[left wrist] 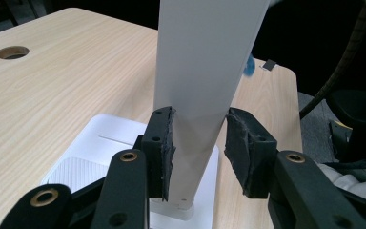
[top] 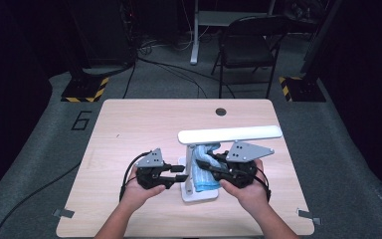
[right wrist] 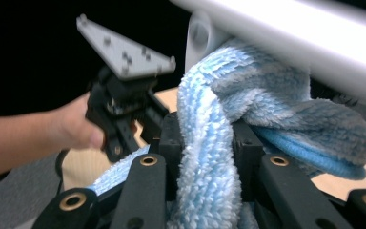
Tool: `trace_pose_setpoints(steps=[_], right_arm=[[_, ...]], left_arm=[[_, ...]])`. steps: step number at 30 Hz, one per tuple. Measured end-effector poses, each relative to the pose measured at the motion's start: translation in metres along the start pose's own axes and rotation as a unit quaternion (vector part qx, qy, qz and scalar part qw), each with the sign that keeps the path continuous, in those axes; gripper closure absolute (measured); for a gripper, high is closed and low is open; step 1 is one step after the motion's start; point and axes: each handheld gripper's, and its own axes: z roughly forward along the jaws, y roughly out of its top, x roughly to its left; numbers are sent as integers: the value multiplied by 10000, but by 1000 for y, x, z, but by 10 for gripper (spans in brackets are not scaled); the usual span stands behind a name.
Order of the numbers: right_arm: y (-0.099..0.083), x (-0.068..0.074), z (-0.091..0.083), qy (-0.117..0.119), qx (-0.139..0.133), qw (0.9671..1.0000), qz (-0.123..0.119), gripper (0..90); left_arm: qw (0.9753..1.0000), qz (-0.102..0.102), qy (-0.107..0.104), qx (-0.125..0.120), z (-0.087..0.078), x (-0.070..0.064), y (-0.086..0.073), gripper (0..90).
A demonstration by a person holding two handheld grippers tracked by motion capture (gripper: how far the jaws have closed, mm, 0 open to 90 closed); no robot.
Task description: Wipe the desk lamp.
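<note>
Pinching blue cloth [right wrist: 209, 157], right claw [right wrist: 204, 143]; left claw [left wrist: 198, 143] straddles lamp post [left wrist: 205, 71].

Both tongs, left [top: 180, 174] and right [top: 210, 162], flank the lamp's [top: 229, 134] cloth-draped [top: 204, 172] post.

High view looks down; both gripper views closely share the lamp [top: 199, 164].

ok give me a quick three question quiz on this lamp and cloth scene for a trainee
1. True or false: the right gripper is shut on the blue cloth.
2. What stands between the left gripper's jaws: A the lamp post, B the cloth, C a cable?
3. What does the lamp's base rest on?

Key: 1 true. 2 A, with a gap showing at one pad. 3 the wooden table.
</note>
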Motion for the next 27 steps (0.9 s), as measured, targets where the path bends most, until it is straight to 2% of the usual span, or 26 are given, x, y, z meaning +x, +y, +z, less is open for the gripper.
trace_pose_setpoints(steps=[3, 6, 9, 12, 13, 18, 19, 20, 24, 25, 27], right_arm=[[7, 0, -4, -88, -38, 9999, -34, 718], [3, -1, -1, -163, 1, 9999, -12, 719], [-4, -7, 2, -166, 25, 9999, 39, 719], [-9, -9, 6, -148, 159, 9997, 81, 719], [-10, -10, 7, -140, 194, 9997, 72, 719], [-14, -9, 13, -157, 361, 9992, 22, 719], [-14, -9, 13, -154, 357, 9992, 17, 719], [-13, -9, 13, -157, 381, 9992, -8, 719], [-7, -7, 12, -144, 274, 9995, -32, 719], [-4, -6, 11, -150, 212, 9996, -68, 719], [2, -4, 8, -162, 83, 9998, -65, 719]], left_arm=[[10000, 43, -3, 2, 0, 0, 0, 633], [9999, 39, -89, 35, 1, 0, 1, 629], [10000, 16, 51, -54, 2, 0, 2, 566], [9999, 87, 99, -29, 6, 1, 4, 509], [9998, 120, 113, 54, 9, 1, 5, 497], [9993, 230, 151, 253, 23, 2, 7, 502], [9992, 270, 216, 210, 25, 1, 6, 507], [9991, 306, 179, 211, 24, 2, 5, 514], [9992, 326, 175, 170, 23, 2, 4, 521], [9989, 382, 178, 192, 23, 3, 4, 522], [9991, 354, 205, 138, 23, 3, 3, 522]])
